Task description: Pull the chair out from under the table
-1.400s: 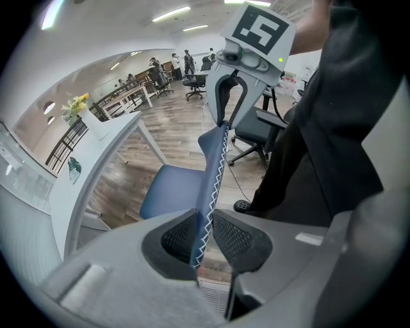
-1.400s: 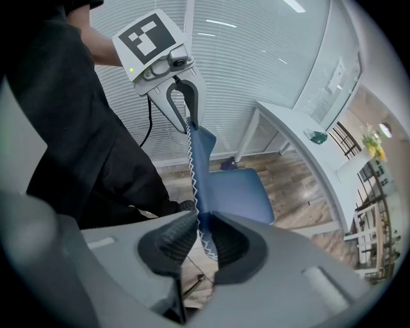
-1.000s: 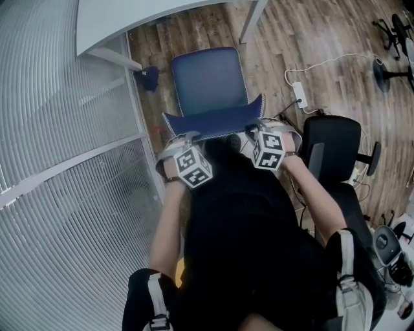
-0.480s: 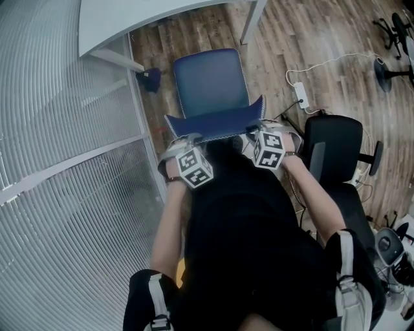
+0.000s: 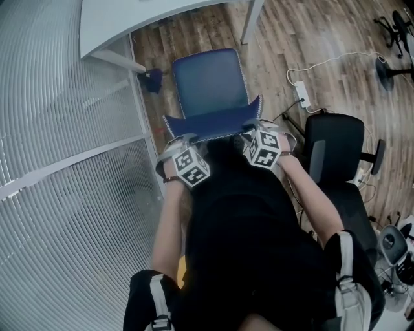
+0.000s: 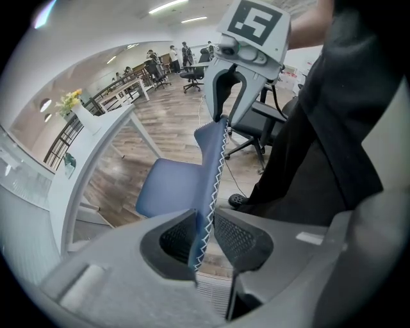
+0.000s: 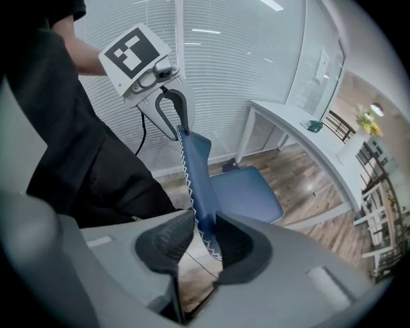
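The blue chair, seat (image 5: 210, 81) and backrest (image 5: 213, 123), stands out on the wood floor, in front of the white table (image 5: 129, 16). My left gripper (image 5: 183, 138) straddles the left end of the backrest's top edge, and my right gripper (image 5: 255, 126) straddles the right end. In the left gripper view the stitched backrest edge (image 6: 210, 173) runs between the jaws of my left gripper (image 6: 205, 224), with a gap at the right pad. In the right gripper view the backrest (image 7: 195, 166) sits between the jaws of my right gripper (image 7: 204, 234), with a gap at the left pad. Both pairs of jaws are opening.
A glass wall with blinds (image 5: 65, 129) runs along the left. A black office chair (image 5: 333, 155) stands close on the right. A white power strip (image 5: 301, 96) with its cable lies on the floor beyond it. A fan base (image 5: 388, 71) is at the far right.
The right gripper's marker cube has rolled a little and shifted slightly left. The chair and the left gripper stay about where they were.
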Demonstrator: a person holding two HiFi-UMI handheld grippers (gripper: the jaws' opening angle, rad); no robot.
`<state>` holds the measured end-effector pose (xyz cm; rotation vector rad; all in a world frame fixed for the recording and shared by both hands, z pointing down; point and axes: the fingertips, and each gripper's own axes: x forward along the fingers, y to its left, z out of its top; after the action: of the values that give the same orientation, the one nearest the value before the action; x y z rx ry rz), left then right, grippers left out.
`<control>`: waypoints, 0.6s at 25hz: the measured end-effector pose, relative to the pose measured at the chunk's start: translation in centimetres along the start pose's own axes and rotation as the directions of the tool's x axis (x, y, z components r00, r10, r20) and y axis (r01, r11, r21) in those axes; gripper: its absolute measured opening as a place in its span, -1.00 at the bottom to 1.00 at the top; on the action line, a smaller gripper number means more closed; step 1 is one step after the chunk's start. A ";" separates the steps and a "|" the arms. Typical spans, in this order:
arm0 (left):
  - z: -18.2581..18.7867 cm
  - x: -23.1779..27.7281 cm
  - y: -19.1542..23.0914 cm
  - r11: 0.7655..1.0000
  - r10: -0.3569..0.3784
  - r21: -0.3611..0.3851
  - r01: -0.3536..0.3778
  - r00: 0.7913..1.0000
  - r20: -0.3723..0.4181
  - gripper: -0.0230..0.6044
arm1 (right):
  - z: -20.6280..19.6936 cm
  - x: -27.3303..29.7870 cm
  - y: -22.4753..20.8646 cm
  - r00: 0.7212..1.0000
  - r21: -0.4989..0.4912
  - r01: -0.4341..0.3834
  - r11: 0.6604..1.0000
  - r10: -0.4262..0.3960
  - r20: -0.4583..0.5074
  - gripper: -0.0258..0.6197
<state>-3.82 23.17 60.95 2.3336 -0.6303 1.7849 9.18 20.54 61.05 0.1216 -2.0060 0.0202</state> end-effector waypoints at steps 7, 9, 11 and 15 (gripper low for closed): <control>-0.5 0.1 0.1 0.997 0.053 -0.053 -0.052 0.999 0.011 -0.58 | 0.1 0.3 0.3 0.999 -0.037 0.040 0.999 -0.040 0.010 -0.58; -0.2 -0.4 0.1 0.995 0.070 -0.071 -0.069 0.997 0.018 -0.57 | 0.0 -0.2 0.4 0.998 -0.047 0.054 0.997 -0.054 0.017 -0.60; 0.0 -1.2 0.1 0.991 0.092 -0.098 -0.089 0.995 0.031 -0.57 | 0.0 -0.8 0.6 0.998 -0.049 0.064 0.997 -0.063 0.027 -0.61; 0.9 -3.2 1.3 0.978 0.145 -0.166 -0.130 0.986 0.084 -0.57 | 0.3 -2.2 0.1 0.995 -0.044 0.093 0.995 -0.091 0.046 -0.61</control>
<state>-4.23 22.47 57.44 2.3287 -0.9346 1.6145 9.82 20.83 58.94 0.1860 -2.0412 -0.0878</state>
